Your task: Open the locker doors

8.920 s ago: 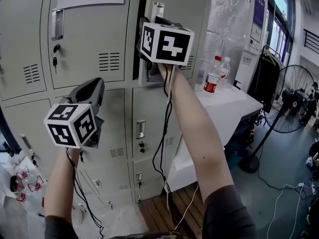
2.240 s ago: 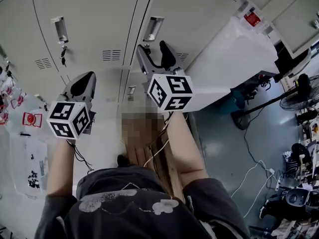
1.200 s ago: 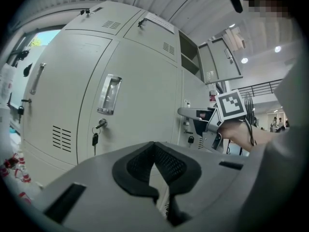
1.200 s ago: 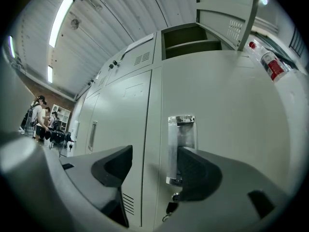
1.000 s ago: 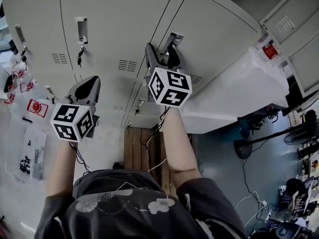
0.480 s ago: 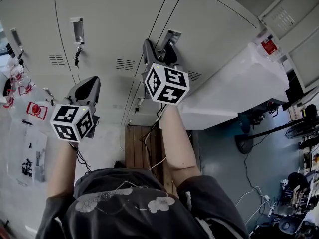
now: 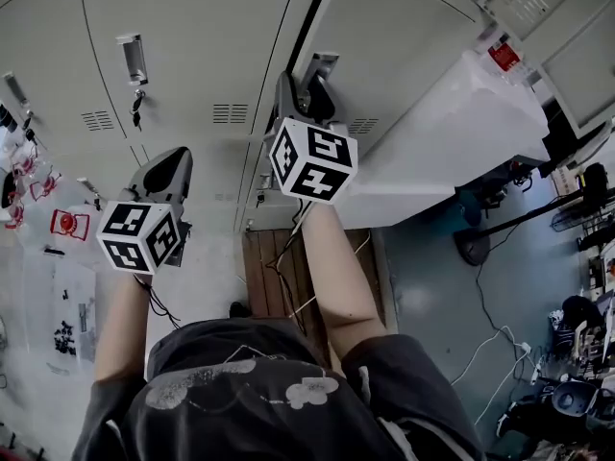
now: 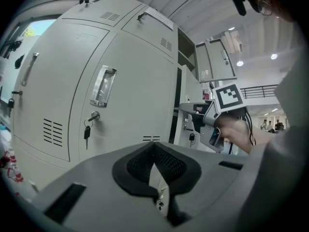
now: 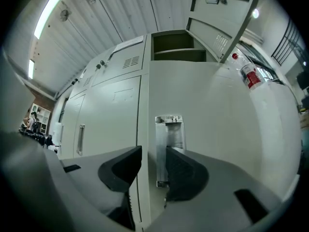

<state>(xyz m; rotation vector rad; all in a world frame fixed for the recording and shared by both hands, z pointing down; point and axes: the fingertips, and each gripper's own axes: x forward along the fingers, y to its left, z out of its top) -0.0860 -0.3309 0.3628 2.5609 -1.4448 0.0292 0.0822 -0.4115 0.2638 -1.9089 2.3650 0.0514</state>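
A: Door (image 9: 217, 110), where, and how does it sit?
B: Right column of the lockers (image 7: 192, 27), straight ahead of the right gripper (image 9: 153, 151). Tall rectangle, long axis upright, face turned to the jaws. Head view shows a dark slit down its left edge, so it's ajar.
A: Handle (image 9: 169, 129)?
B: Narrow upright recess close to that left edge, bright bare metal. Door itself is flat, pale grey painted sheet metal with a small block of vent slots lower down.
A: Right jaws?
B: Just been closing, now roughly half shut. Door's edge strip and the handle's rim are between them. Right pad (image 9: 186, 170) is over the recess, the left one at the seam, and both look pressed on.
A: Left gripper (image 8: 154, 146)?
B: Held off, facing the next door (image 8: 130, 100). Black ribbed pads meet at the tips, nothing in them. Keys (image 8: 87, 132) hang from that door's lock
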